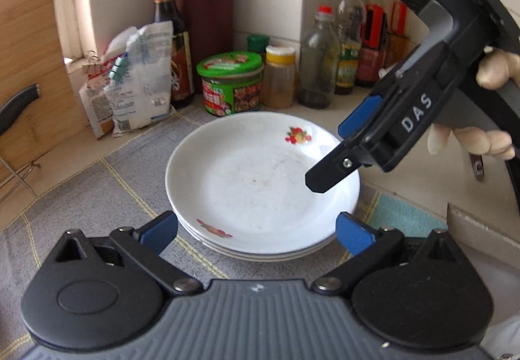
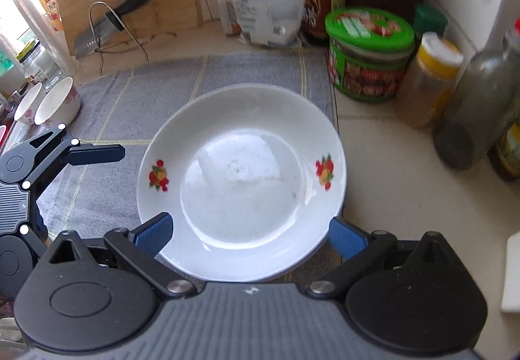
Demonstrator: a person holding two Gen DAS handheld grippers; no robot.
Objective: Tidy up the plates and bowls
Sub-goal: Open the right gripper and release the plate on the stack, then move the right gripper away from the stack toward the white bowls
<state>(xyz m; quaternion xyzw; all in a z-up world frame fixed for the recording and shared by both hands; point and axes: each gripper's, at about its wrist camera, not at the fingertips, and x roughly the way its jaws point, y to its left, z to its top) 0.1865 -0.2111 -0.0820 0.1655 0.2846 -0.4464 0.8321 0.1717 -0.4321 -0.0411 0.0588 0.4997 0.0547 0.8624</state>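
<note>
Right wrist alone shows two bowls; left wrist shows plates stacked three. Left gripper, right gripper: fingers apart

"DAS" — white letters on right tongs body

Bright daylight from left; glare on plate; fisheye bending edges; right view blurred.
</note>
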